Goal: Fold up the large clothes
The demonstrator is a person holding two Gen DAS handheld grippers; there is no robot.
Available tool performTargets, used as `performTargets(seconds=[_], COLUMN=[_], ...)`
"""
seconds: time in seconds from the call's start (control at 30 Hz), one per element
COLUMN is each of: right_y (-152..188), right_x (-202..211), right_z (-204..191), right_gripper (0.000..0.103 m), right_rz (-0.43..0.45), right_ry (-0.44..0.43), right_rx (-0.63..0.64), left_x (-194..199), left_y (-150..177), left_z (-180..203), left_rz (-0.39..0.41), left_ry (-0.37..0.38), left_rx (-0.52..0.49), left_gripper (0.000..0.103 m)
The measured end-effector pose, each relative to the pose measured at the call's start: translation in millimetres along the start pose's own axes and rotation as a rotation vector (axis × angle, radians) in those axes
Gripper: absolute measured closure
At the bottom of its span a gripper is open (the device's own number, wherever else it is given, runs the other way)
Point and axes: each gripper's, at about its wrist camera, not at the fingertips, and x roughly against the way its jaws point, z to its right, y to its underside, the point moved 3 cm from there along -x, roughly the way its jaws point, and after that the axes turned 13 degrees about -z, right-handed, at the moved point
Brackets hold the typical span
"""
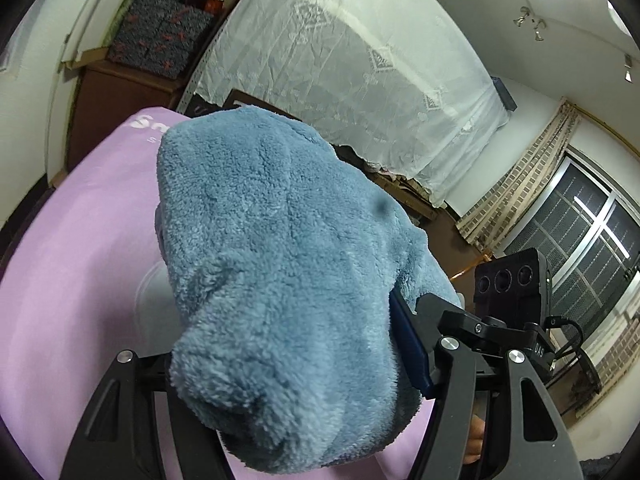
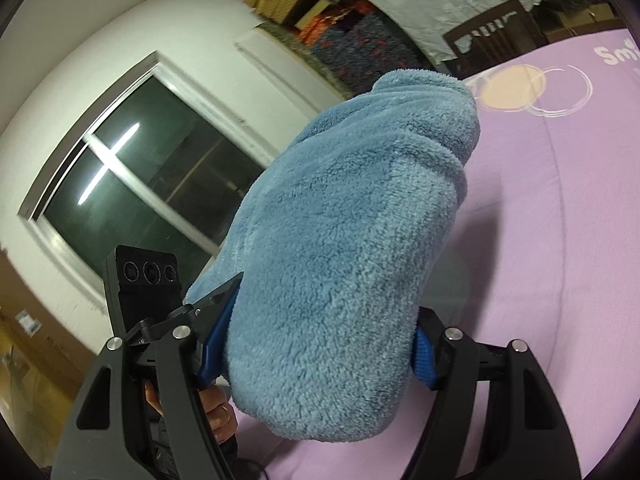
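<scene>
Fleece (image 1: pixel 280 264) sat bunched in both grippers (image 1: pixel 288 364) (image 2: pixel 316 356), seemingly clamped thick, so lifting evenly over the sheet (image 2: pixel 540 280) mattered.

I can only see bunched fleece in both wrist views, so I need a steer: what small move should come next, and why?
Probably lower both hands together and set the thick blue fleece garment onto the lilac bed sheet. The left gripper and right gripper each have jaws clamped on a fat folded bundle held above the sheet, so it seems ready to lay flat.

Thick blue fleece garment (image 1: pixel 288 280), bunched; aloft over lilac sheet (image 1: pixel 80 280)
</scene>
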Motion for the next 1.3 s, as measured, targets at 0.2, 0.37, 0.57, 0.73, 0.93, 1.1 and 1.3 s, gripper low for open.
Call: performTargets(seconds=[0.2, 0.37, 0.57, 0.73, 0.93, 1.1, 1.3], right_y=[55, 99, 115, 107, 91, 86, 100], right_x=[21, 23, 2, -34, -88, -121, -146], right_z=[-64, -108, -138, -144, -125, -102, -58], right_gripper=[0.033, 0.033, 0.033, 0.033, 0.033, 0.033, 0.033], right_rz=[-0.034, -0.072, -0.112, -0.164, -0.254, -0.299, -0.372], right_ry=[-0.025, -0.032, -0.067, -0.088, -0.071, -0.035, 0.033], right_rx=[0.063, 0.145, 0.229, 0.245, 0.197, 0.144, 0.044], left_x=[59, 97, 123, 120, 106, 79, 44], left_y=[67, 105, 122, 126, 127, 131, 146], left_z=[33, 40, 25, -10, -61, -97, -124], left_rz=[0.065, 0.126, 0.199, 0.209, 0.192, 0.122, 0.015], left_ry=[-0.058, -0.116, -0.182, -0.183, -0.190, -0.150, -0.155], left_rx=[-0.022, -0.012, 0.016, 0.087, 0.159, 0.224, 0.281], left_gripper=[0.035, 0.035, 0.035, 0.035, 0.036, 0.035, 0.031])
